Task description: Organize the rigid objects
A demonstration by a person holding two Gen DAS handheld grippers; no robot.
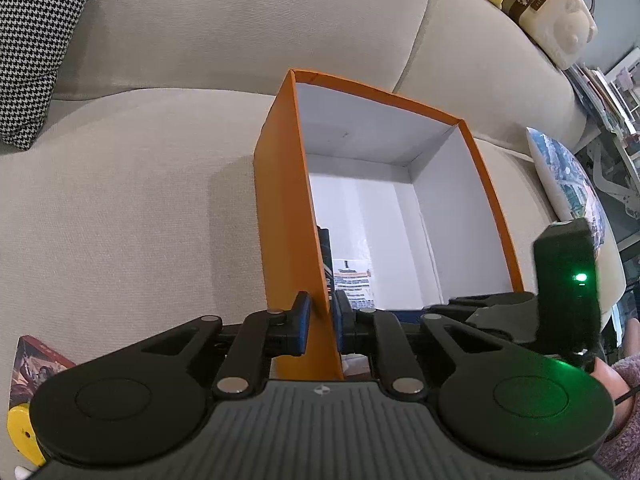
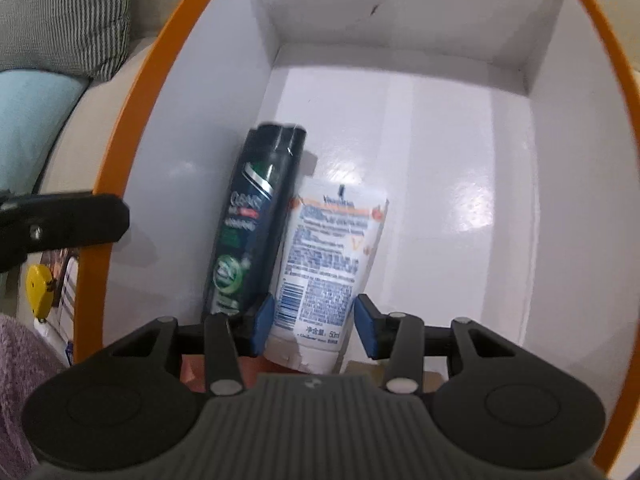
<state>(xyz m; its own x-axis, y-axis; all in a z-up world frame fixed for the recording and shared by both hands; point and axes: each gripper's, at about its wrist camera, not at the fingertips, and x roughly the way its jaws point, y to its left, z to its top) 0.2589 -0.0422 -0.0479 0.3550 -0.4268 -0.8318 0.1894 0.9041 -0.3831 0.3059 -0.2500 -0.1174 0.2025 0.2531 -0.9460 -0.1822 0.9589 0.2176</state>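
Left wrist view: orange box point(image 1: 280, 200) w/ white inside sits on beige sofa point(image 1: 140, 200); far half of box floor bare. Left claw point(image 1: 320, 320) angled down, clamped narrow on box's near-left wall, one pad each side.

Right wrist view: right claw point(image 2: 314, 320) points steeply down into box point(image 2: 120, 184), mid-wide around white tube point(image 2: 328, 256); can't tell if pads press it. Dark bottle point(image 2: 252, 220) lies beside tube, along left wall. Right side of floor free.
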